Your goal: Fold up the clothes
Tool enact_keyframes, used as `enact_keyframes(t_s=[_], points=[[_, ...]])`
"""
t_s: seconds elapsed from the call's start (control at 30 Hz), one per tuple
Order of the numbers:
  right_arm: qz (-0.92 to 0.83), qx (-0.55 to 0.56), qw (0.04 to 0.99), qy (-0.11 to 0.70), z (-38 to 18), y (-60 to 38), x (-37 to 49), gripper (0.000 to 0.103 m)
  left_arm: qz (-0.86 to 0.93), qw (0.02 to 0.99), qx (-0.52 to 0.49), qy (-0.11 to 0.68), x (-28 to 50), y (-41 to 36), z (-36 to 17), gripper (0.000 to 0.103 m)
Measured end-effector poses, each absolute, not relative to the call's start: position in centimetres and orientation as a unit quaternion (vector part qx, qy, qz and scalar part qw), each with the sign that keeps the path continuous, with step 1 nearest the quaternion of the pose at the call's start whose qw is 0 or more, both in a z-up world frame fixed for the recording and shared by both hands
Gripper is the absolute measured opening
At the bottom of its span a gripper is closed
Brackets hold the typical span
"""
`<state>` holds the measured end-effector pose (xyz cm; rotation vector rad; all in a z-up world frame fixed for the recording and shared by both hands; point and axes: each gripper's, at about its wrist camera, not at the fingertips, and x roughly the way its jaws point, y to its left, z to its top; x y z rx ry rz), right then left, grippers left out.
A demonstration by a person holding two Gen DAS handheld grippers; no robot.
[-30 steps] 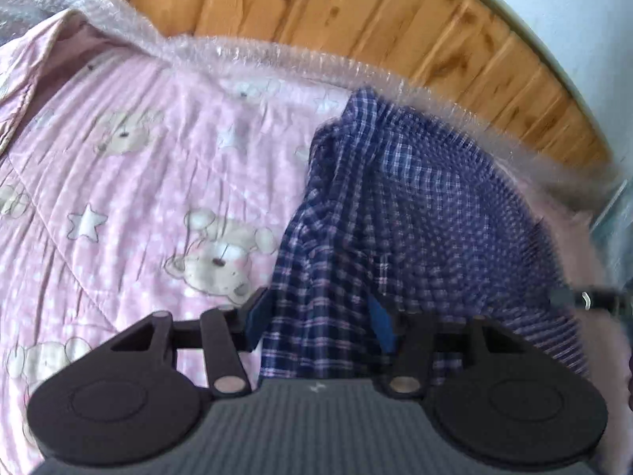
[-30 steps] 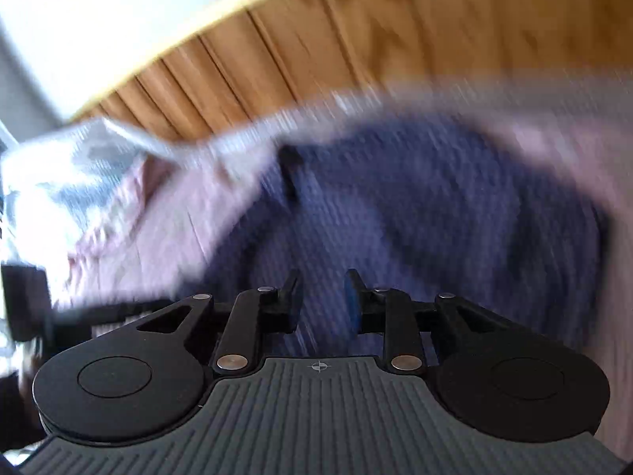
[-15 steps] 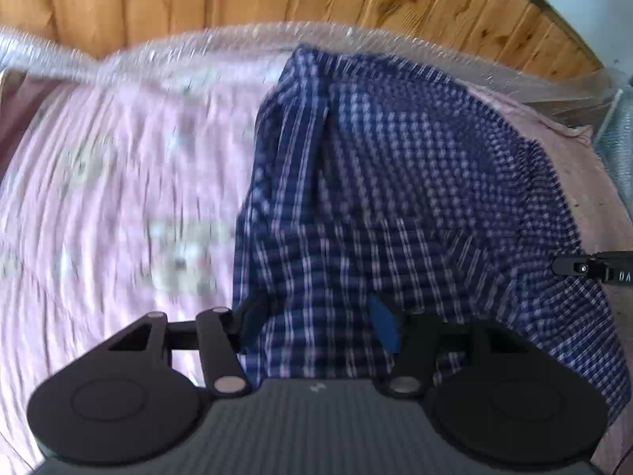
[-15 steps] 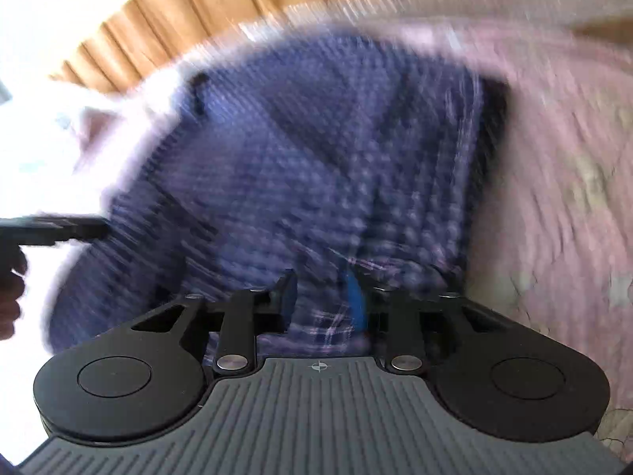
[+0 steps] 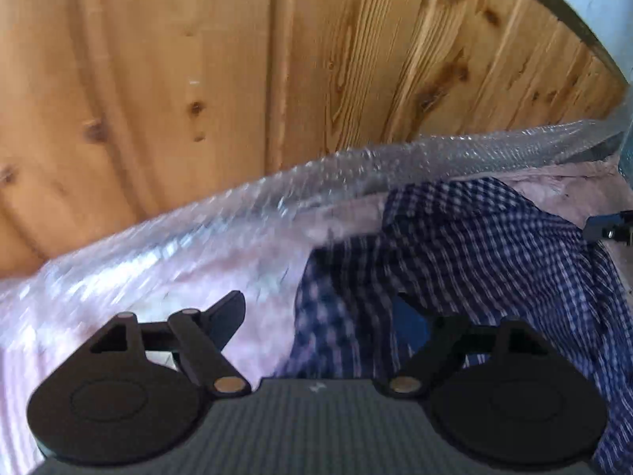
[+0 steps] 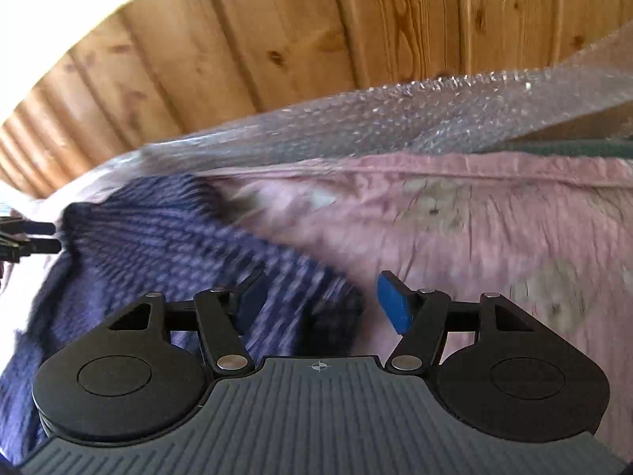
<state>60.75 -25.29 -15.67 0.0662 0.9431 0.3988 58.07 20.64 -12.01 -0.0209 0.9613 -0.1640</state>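
Both my grippers spread wide over the checked shirt

My left gripper [image 5: 320, 316] and right gripper [image 6: 316, 297] are gaping, pinching nothing; the blue checked shirt [image 5: 474, 245] is lying crumpled on the pink teddy-bear quilt [image 6: 494, 217] beneath them.

a home bedroom: pink teddy-print quilt [image 6: 474, 229] against pine-panelled wall [image 5: 198, 79].

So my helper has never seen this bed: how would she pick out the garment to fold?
Below the pine-panelled wall lies a pink quilt edged with bubble wrap. On it sits a rumpled shirt, between both open claws. It is the only dark thing there: navy-and-white check against pale pink.
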Motion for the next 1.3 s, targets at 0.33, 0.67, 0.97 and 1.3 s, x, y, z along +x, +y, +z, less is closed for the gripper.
enact_keyframes(t_s=[0.33,0.67,0.97,1.3], points=[[0.280,-0.014,0.853,0.440,-15.0,-23.3,59.4,0.000,-0.099,0.907,-0.012,0.409,55.6,20.3,-10.3,0.004],[0.295,0.005,0.851,0.433,-9.9,-26.7,42.8,0.000,-0.122,0.881,-0.142,0.435,35.4,24.8,-7.0,0.007],[0.225,0.195,0.815,0.497,-13.1,-28.2,34.5,0.027,-0.066,0.823,-0.332,0.456,28.9,27.4,-10.2,0.067],[0.162,0.460,0.729,0.480,-18.8,-24.5,34.9,0.059,-0.043,0.808,-0.371,0.455,33.4,25.2,-12.9,0.080]])
